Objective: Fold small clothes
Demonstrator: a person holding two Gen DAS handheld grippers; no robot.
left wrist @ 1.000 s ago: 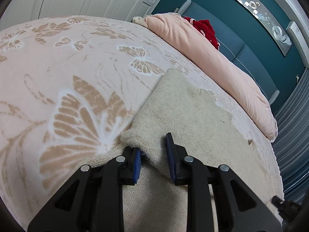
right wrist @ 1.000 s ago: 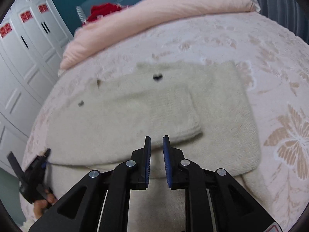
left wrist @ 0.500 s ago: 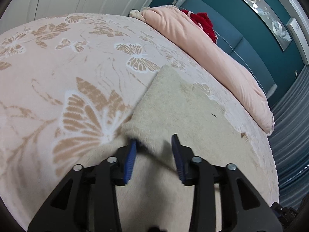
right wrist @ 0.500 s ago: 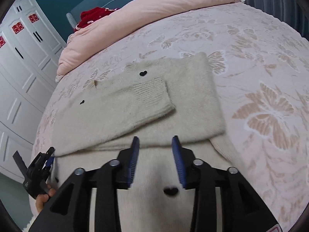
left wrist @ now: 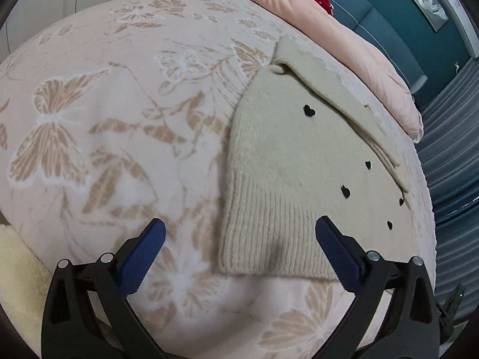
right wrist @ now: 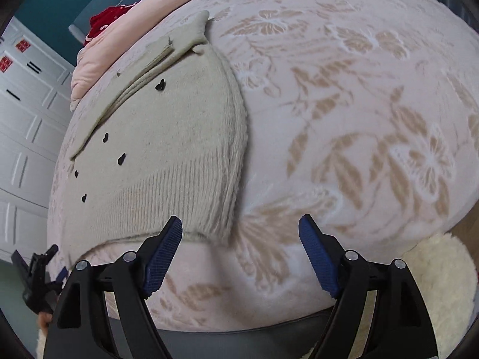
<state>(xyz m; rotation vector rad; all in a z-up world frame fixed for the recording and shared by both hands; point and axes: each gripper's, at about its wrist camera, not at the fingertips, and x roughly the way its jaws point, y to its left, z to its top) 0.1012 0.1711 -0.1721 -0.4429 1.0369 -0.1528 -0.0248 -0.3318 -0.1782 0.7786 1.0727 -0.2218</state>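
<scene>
The cream sweater (left wrist: pixel 287 161) lies flat on the bed (left wrist: pixel 119 119), sleeves tucked in for folding. The left tool (left wrist: pixel 239 248) and right tool (right wrist: pixel 241 243) hang wide open above its bottom edge, holding nothing, maybe for the next fold.

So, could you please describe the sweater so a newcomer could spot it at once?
Find the bed's pink butterfly blanket. On it lies the folded cream knit sweater, ribbed hem nearest the cameras. Tiny black hearts dot it, unlike the plain pink duvet behind.
</scene>
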